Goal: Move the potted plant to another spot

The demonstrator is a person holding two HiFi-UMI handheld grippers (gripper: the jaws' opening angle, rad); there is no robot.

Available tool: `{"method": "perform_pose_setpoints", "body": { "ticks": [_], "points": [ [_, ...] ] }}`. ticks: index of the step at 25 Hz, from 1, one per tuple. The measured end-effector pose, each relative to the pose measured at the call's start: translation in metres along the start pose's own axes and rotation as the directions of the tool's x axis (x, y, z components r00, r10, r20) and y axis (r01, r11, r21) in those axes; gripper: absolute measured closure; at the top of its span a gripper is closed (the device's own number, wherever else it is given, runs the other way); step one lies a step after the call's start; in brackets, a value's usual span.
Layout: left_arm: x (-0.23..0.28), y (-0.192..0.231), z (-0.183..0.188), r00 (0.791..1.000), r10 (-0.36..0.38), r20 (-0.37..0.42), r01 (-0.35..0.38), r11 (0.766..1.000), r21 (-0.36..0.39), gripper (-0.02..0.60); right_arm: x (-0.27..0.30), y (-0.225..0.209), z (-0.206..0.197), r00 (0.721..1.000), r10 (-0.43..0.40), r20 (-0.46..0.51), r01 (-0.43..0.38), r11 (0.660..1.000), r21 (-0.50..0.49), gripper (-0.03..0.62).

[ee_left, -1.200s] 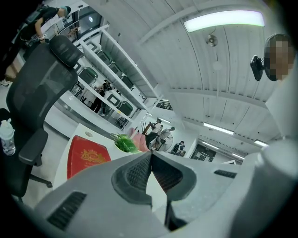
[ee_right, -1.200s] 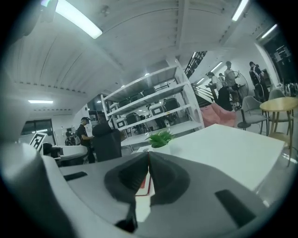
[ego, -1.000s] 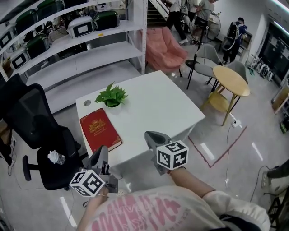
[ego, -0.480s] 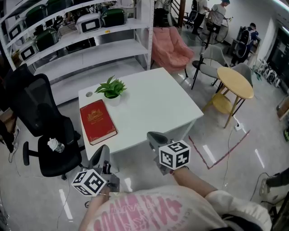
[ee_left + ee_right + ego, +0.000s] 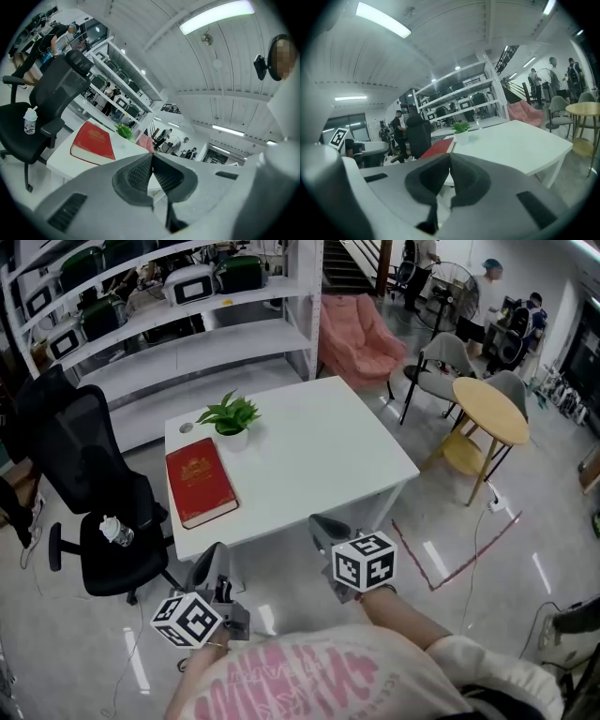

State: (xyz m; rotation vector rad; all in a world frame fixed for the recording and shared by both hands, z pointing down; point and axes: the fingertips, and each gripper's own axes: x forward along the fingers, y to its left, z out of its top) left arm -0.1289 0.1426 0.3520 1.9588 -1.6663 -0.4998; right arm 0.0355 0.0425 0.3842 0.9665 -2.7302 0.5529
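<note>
A small potted plant (image 5: pixel 230 420) with green leaves in a white pot stands at the far left of a white table (image 5: pixel 319 451); it also shows in the left gripper view (image 5: pixel 123 131) and the right gripper view (image 5: pixel 461 131). Both grippers hang short of the table's near edge, well away from the plant. My left gripper (image 5: pixel 208 570) is shut with nothing in it, its jaws meeting (image 5: pixel 152 161). My right gripper (image 5: pixel 324 531) is likewise shut and empty, jaws together (image 5: pixel 450 161).
A red book (image 5: pixel 200 482) lies on the table near the plant. A black office chair (image 5: pixel 98 502) with a bottle (image 5: pixel 112 532) on its seat stands left. White shelving (image 5: pixel 187 324), a pink armchair (image 5: pixel 361 334) and a round yellow table (image 5: pixel 489 411) stand behind and right.
Both grippers and the view have drifted a little closer to the table's near edge; the table and plant sit slightly lower in the picture. Both grippers stay shut.
</note>
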Motion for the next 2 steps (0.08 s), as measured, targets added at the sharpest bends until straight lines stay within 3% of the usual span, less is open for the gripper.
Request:
{"method": "perform_pose_setpoints", "body": {
  "ticks": [2],
  "points": [
    [-0.0026,-0.0033,-0.0034,1.0,0.001,0.002,-0.001,1.0,0.002,0.578,-0.0044,-0.0013,-0.0048,1.0,0.0,-0.006,0.0,1.0,0.002,0.586]
  ]
}}
